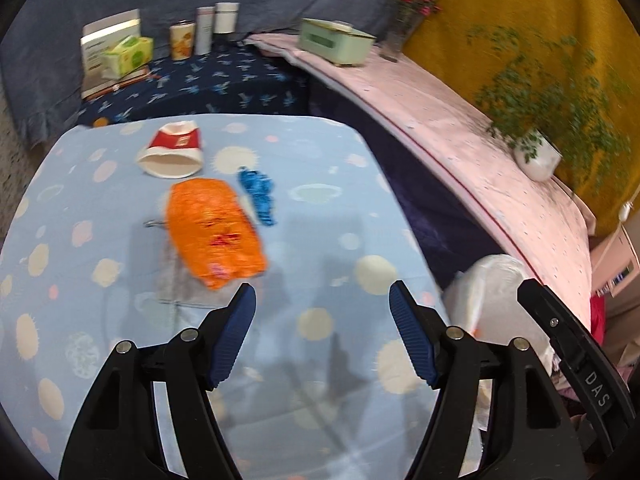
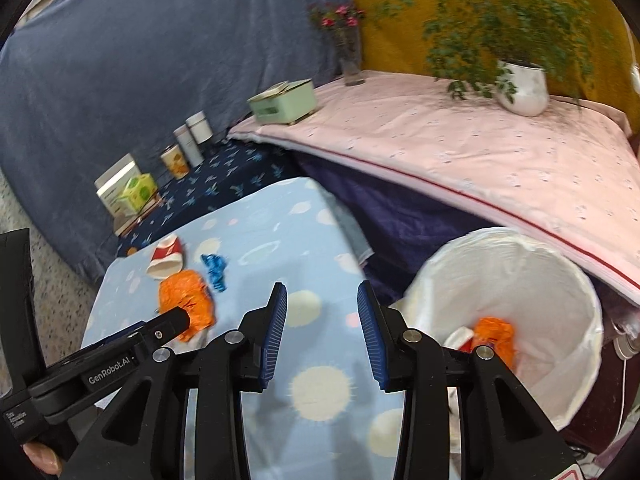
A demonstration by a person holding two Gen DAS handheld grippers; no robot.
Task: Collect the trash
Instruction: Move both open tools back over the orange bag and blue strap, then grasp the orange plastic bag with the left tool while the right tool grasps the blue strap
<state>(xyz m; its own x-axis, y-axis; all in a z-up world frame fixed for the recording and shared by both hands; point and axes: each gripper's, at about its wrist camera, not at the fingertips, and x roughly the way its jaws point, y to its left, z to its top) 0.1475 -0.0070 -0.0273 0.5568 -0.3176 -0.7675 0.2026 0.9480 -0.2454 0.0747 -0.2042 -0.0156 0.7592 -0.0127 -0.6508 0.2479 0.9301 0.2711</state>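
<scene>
Since both tongs, left gripper [image 1: 322, 300] and right gripper [image 2: 322, 300], hang open, empty: orange wrapper [image 1: 214, 230] light, crinkly, slippery; pinch near edge.

Backdrop: blue-grey cloth [image 2: 152, 60] draped left, mustard-yellow cloth [image 2: 384, 12] right. Pink-sheeted ledge [image 2: 460, 148] carries a mint-green box [image 2: 284, 102], a flower vase [image 2: 348, 54], a potted plant [image 2: 520, 84]. Table in light-blue planet-print cover [image 1: 312, 216]. Navy patterned surface [image 1: 216, 80] behind it. Speckled floor [image 2: 52, 304] at left.

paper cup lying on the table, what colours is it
The paper cup is white with a red band round its body, clearest in the left wrist view.
</scene>
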